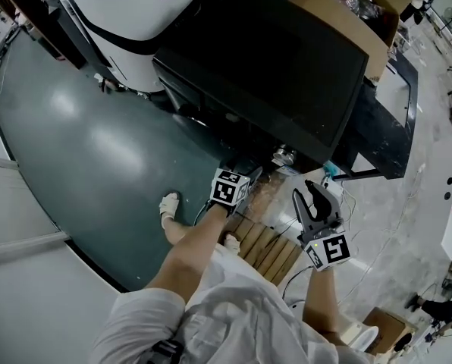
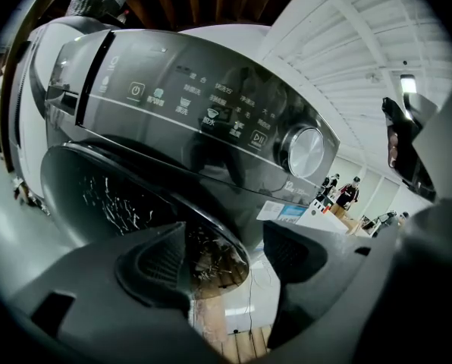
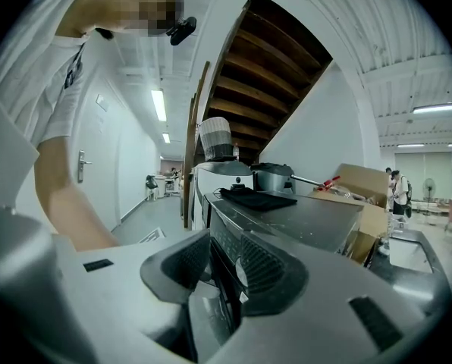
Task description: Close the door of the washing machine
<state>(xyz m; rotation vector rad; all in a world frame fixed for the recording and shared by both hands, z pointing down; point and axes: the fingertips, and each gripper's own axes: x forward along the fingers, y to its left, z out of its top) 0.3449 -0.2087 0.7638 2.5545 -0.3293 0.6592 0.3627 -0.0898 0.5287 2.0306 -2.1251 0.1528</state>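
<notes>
The black washing machine [image 1: 271, 59] stands in front of me. Its control panel [image 2: 211, 120] and silver knob [image 2: 306, 152] fill the left gripper view, with the round dark glass door [image 2: 97, 196] below them. My left gripper [image 1: 237, 179] is low at the machine's front. Its jaws [image 2: 230, 260] stand wide apart, with the door's lower rim [image 2: 237, 252] showing between them; I see no pad pressing on it. My right gripper [image 1: 317, 203] hangs to the right, off the machine. Its jaws [image 3: 224, 268] are narrowly open and hold nothing, and the machine's side [image 3: 302, 218] shows beyond them.
A white appliance [image 1: 127, 6] stands to the machine's left and a cardboard box [image 1: 355, 14] behind it. A wooden pallet [image 1: 268, 249] lies under my arms, with my foot [image 1: 169, 203] beside it. A black cloth [image 3: 256, 198] lies on the machine's top. People [image 2: 340, 192] stand far off.
</notes>
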